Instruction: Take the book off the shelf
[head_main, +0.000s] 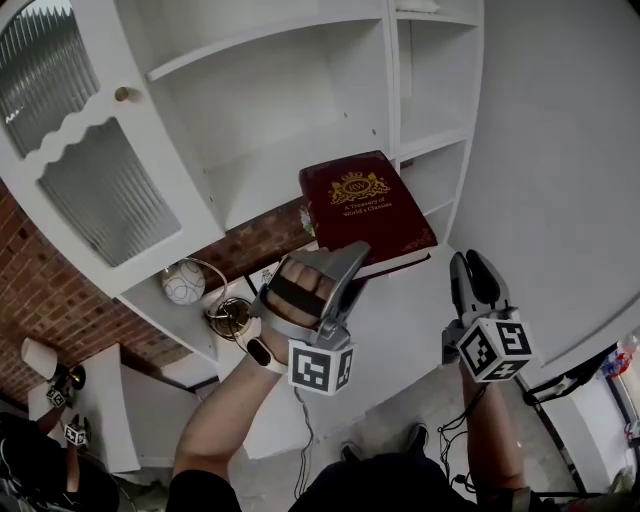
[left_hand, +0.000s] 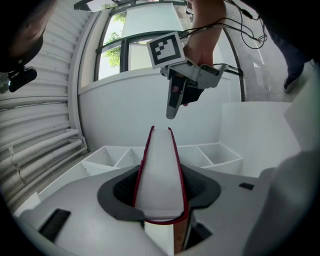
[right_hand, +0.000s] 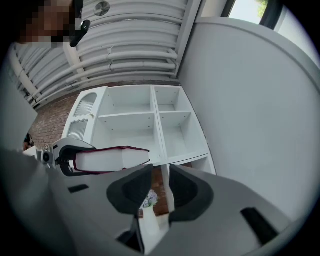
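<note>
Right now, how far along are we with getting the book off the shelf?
Done: the maroon book is out of the white shelf unit and in the air in front of it. In hand: the left hand-held gripper is clamped on the book's edge. The right hand-held gripper is open and empty beside it. Left: probably just setting it down, though no spot for that shows.

Gold title on a dark red book cover

Stamped in gold on the book (head_main: 368, 212) clamped in the left gripper (head_main: 352, 258), just past its jaws: "A Treasury of World's Classics", beneath a gold crest too small to read. Black-and-white square markers, patterns without letters, on cubes behind left gripper and right gripper (head_main: 472, 264).
</note>
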